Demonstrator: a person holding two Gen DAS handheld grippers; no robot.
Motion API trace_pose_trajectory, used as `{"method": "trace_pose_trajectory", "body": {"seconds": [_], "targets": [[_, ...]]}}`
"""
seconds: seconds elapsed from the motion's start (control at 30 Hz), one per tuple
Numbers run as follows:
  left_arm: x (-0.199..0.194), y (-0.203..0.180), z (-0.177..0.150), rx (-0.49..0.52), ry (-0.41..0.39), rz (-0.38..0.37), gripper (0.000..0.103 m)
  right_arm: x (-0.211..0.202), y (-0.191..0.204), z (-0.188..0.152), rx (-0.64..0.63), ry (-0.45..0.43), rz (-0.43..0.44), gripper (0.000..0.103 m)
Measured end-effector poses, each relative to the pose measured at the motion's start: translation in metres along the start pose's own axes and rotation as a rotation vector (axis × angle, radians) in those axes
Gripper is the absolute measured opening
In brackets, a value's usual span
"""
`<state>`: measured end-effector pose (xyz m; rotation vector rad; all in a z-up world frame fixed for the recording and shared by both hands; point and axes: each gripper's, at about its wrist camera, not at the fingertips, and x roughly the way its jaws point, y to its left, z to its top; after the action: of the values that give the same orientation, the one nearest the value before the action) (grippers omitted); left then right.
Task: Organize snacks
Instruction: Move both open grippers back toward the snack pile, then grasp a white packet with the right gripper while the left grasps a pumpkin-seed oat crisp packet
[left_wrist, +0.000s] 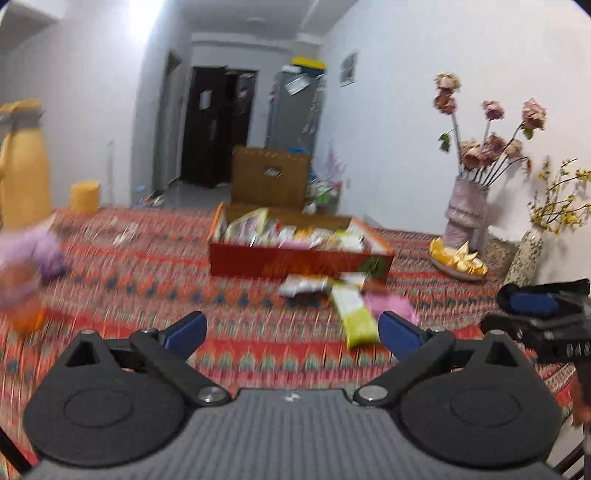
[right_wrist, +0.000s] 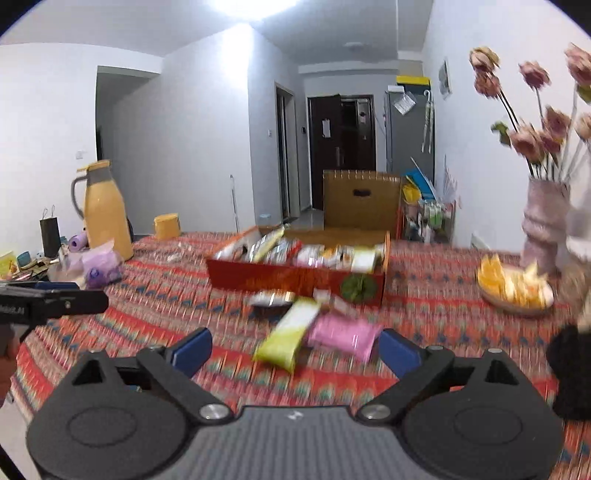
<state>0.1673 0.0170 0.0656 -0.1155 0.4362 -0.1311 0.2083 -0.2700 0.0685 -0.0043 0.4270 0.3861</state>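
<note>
Two wide jaws empty, snack packets (right_wrist: 306, 332) ahead, red box (right_wrist: 295, 277) beyond

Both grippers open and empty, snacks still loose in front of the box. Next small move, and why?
Probably ease the right gripper forward onto the pink packet: it lies loose on the cloth beside the yellow-green packet, outside the red box, nearest its open fingers.

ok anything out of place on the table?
Yes: several snack packets, including a green-and-white packet and a pink packet, lie loose and askew on the tablecloth in front of the red box, not inside it.
</note>
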Motion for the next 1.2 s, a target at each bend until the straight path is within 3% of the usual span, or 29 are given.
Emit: {"method": "trace_pose_trajectory", "body": {"seconds": [0.23,0.47,0.83,1.07,1.2], "targets": [[-0.021,0.005,-0.058,0.003,0.104,0.083,0.102,-0.023,0.014,-0.063,0.016,0.067,-0.005,0.097],[-0.024,0.008,-0.069,-0.018,0.127,0.085,0.102,-0.022,0.021,-0.094,0.039,0.147,0.001,0.097],[0.017,0.015,-0.043,-0.001,0.128,0.079,0.102,0.012,0.001,-0.07,0.106,0.151,-0.004,0.097],[0.076,0.021,-0.013,0.033,0.144,0.036,0.102,0.065,-0.014,-0.037,0.091,0.161,0.016,0.097],[0.126,0.018,0.012,0.114,0.145,0.015,0.102,0.103,-0.026,-0.008,0.078,0.163,0.042,0.097]]}}
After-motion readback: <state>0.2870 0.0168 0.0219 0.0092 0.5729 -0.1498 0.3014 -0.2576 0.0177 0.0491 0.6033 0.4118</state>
